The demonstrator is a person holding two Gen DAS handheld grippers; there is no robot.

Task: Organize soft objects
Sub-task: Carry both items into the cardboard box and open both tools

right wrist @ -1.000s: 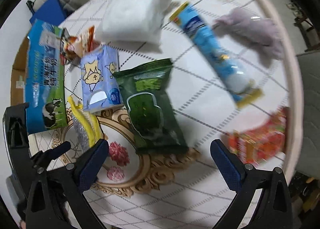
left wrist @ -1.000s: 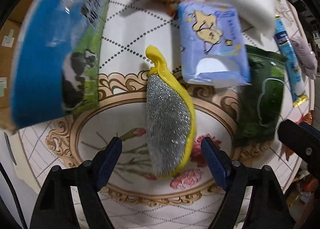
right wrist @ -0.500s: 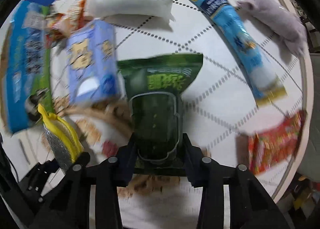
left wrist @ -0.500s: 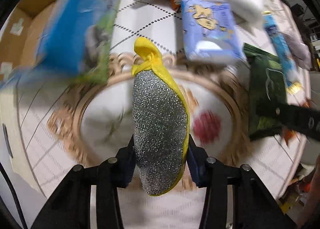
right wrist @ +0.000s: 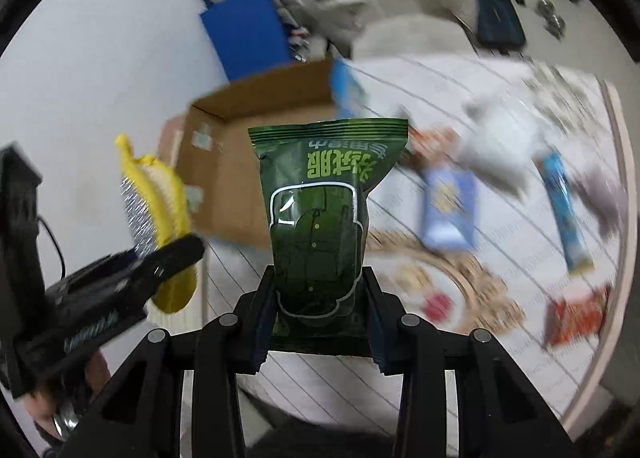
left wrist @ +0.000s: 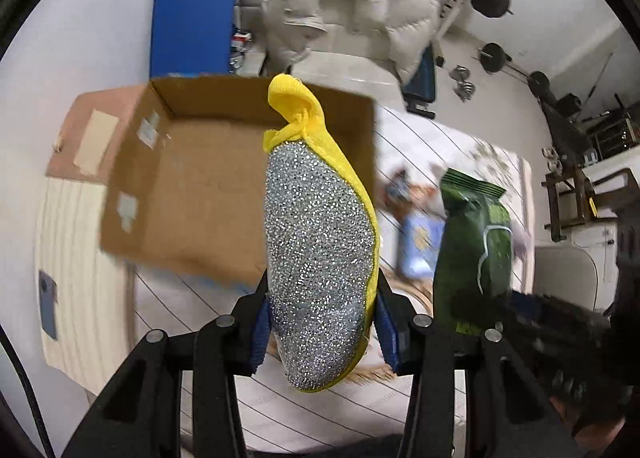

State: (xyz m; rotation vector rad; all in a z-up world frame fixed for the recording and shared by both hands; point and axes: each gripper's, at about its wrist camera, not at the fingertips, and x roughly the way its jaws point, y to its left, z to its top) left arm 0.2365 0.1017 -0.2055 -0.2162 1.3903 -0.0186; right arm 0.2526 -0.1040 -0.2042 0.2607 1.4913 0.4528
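Note:
My left gripper (left wrist: 322,332) is shut on a yellow and silver scrub sponge (left wrist: 320,258) and holds it in the air in front of an open cardboard box (left wrist: 192,194). My right gripper (right wrist: 318,318) is shut on a dark green soft packet (right wrist: 320,226), lifted above the table. The green packet also shows in the left wrist view (left wrist: 476,250), to the right of the sponge. The sponge also shows in the right wrist view (right wrist: 156,210), at the left, in the left gripper.
The box (right wrist: 248,162) stands at the table's far left edge. On the white patterned table (right wrist: 500,338) lie a light blue tissue pack (right wrist: 450,210), a white pillow pack (right wrist: 500,142), a blue tube (right wrist: 564,210), a red snack bag (right wrist: 576,314) and a purple soft toy (right wrist: 604,198).
Both grippers closed on their objects and lifted them off the table. Both now point up toward the cardboard box.

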